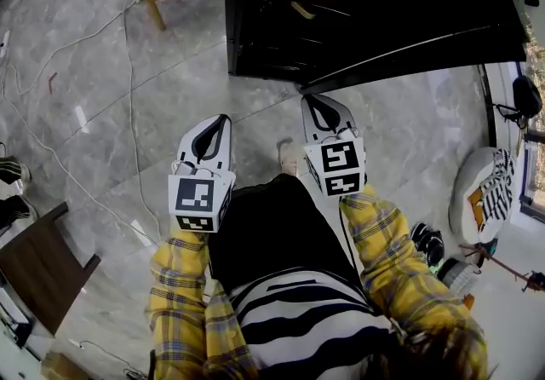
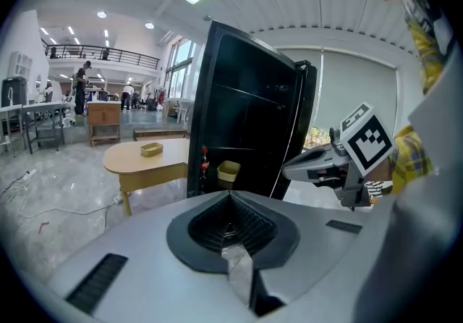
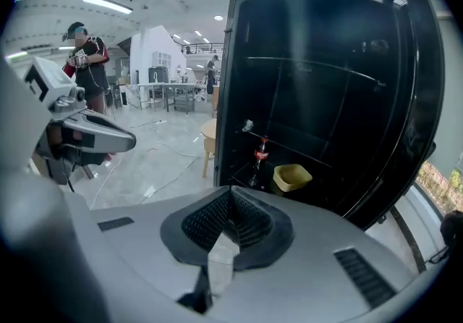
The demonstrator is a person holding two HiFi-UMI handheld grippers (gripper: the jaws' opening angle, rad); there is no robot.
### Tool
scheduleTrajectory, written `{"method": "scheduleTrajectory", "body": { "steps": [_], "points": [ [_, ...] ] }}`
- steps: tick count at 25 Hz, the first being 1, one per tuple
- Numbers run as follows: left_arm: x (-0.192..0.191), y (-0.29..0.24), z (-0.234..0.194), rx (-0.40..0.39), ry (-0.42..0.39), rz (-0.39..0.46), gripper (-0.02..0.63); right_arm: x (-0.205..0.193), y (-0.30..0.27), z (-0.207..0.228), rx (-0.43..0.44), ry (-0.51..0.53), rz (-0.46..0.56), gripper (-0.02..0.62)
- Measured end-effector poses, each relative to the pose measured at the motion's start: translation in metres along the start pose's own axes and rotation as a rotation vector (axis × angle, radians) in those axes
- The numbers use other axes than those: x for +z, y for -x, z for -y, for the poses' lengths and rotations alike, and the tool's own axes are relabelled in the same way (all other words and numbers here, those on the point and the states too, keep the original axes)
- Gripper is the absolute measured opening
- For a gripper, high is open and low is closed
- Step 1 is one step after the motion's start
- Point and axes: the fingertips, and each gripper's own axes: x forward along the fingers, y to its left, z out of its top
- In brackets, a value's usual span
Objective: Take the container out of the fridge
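A black fridge (image 1: 366, 12) stands open in front of me. On its low shelf sits a pale yellow container (image 3: 292, 177) with a cola bottle (image 3: 259, 158) to its left; both also show in the left gripper view, container (image 2: 228, 170) and bottle (image 2: 204, 162). My left gripper (image 1: 223, 119) and right gripper (image 1: 307, 100) hover side by side over the floor, short of the fridge. Each one is shut with nothing between its jaws. The right gripper (image 3: 231, 191) points at the fridge's lower shelf, and the left gripper (image 2: 230, 195) at the fridge's front.
A light wooden table (image 2: 145, 158) with a small yellow tray (image 2: 151, 148) stands left of the fridge. Cables (image 1: 128, 97) trail over the grey stone floor. A dark wooden piece (image 1: 43, 263) is at my left, shoes (image 1: 485, 191) at my right. People stand far off in the hall.
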Motion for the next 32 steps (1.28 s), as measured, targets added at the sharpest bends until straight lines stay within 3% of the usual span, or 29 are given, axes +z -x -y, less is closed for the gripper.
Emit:
{"method": "scheduleTrajectory", "body": {
  "steps": [14, 23, 32],
  "points": [
    [-0.037, -0.086, 0.016, -0.02, 0.036, -0.014, 0.014, -0.012, -0.084, 0.043, -0.006, 0.145, -0.01, 0.029],
    [-0.059, -0.131, -0.003, 0.029, 0.082, 0.0, 0.014, -0.021, -0.143, 0.073, -0.051, 0.225, -0.007, 0.031],
    [-0.064, -0.168, -0.014, 0.063, 0.072, 0.046, 0.014, -0.023, -0.189, 0.092, -0.084, 0.308, -0.002, 0.032]
  ]
}}
